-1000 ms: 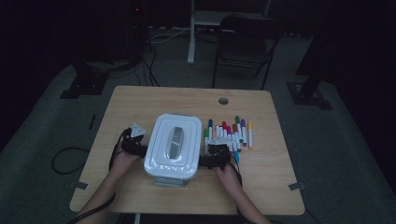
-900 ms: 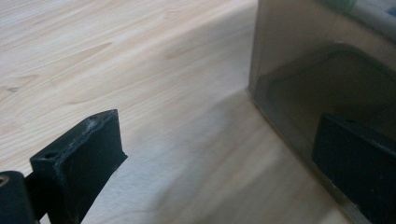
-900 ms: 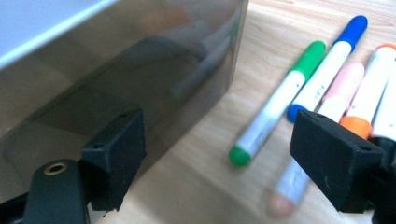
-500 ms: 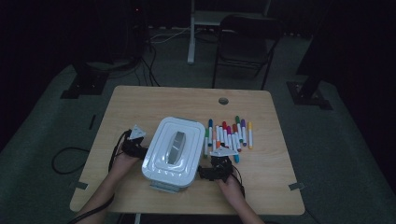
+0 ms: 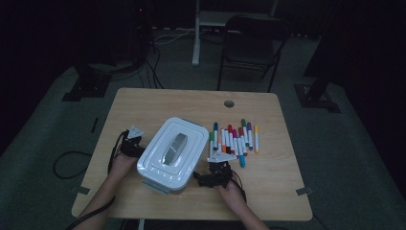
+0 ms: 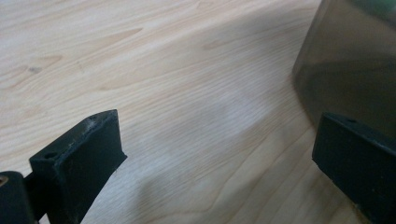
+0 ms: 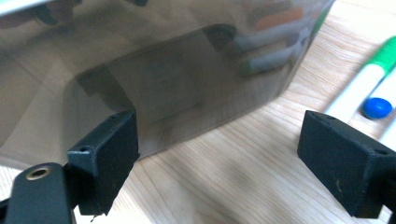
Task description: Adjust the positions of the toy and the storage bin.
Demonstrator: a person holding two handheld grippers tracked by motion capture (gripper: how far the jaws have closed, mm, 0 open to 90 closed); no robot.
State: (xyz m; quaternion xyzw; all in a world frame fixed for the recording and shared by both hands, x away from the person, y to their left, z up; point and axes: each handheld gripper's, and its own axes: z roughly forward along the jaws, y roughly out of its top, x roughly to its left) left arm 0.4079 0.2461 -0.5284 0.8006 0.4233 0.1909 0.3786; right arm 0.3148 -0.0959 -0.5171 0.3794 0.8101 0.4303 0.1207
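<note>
One lidded box (image 5: 173,152), about ten markers (image 5: 233,140); both grippers' fingers (image 7: 103,158) apart, empty.

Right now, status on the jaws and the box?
Left gripper and right gripper both open, flanking the white-lidded translucent plastic box, nothing held. Right jaws have just been opening. Box sits angled on the wooden table. Row of coloured markers beside it.
</note>
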